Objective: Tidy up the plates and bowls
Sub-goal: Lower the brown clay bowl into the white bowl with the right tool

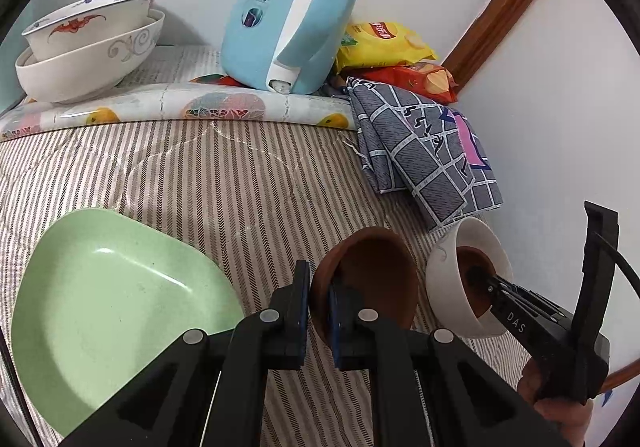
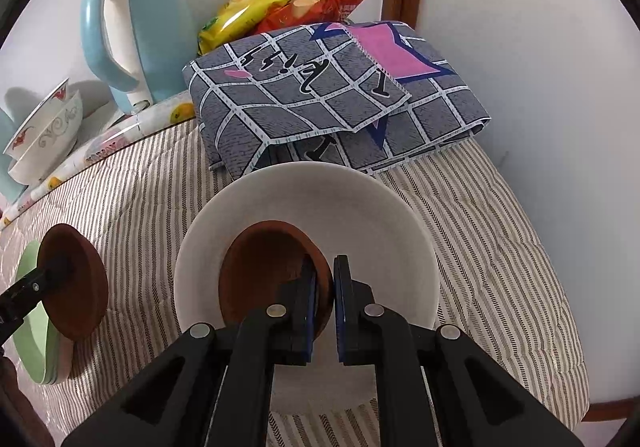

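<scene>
My left gripper (image 1: 319, 279) is shut on the rim of a brown bowl (image 1: 372, 275), held tilted above the striped cloth; that bowl also shows in the right wrist view (image 2: 76, 287). A green plate (image 1: 112, 311) lies at the lower left; it shows edge-on in the right wrist view (image 2: 32, 339). My right gripper (image 2: 325, 279) is shut on the rim of a second brown bowl (image 2: 264, 271) that sits inside a white bowl (image 2: 320, 199). The white bowl (image 1: 452, 267) with my right gripper (image 1: 476, 275) in it shows in the left wrist view at right.
Two stacked patterned bowls (image 1: 92, 43) stand at the back left. A light-blue kettle (image 1: 296, 11), chip bags (image 1: 384, 43) and a folded grey checked cloth (image 1: 428, 151) lie along the back. White walls close the right side.
</scene>
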Action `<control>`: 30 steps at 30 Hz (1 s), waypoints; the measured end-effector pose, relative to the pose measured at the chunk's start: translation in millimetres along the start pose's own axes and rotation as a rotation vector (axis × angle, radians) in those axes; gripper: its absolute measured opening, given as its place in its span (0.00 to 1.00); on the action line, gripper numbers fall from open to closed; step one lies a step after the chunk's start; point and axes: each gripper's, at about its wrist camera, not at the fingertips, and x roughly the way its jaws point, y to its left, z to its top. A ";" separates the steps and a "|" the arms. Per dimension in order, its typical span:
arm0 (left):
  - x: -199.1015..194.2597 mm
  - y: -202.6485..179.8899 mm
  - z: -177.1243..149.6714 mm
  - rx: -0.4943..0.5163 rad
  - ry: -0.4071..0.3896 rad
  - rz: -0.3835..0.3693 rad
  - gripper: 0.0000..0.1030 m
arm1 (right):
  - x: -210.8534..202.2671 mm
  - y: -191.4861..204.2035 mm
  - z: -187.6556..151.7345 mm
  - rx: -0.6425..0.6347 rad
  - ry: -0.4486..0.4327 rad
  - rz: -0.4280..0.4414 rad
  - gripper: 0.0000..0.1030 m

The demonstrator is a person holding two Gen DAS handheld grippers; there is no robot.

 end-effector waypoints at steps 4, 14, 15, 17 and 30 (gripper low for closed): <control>0.4 0.3 -0.1 0.000 0.002 -0.002 0.08 | 4.2 -1.1 -0.3 -0.004 0.020 -0.017 0.08; -0.8 1.4 -1.1 -0.008 0.002 0.018 0.08 | 5.8 4.0 -3.8 -0.052 0.062 -0.058 0.10; -1.0 1.5 -1.5 -0.009 0.003 0.021 0.08 | 5.8 4.1 -3.8 -0.052 0.065 -0.058 0.10; -1.6 2.1 -2.1 -0.014 0.004 0.026 0.08 | 6.1 4.4 -3.9 -0.052 0.070 -0.060 0.10; -14.6 2.5 -3.5 -0.022 -0.017 0.064 0.08 | 9.0 5.4 -2.0 -0.066 0.069 -0.057 0.15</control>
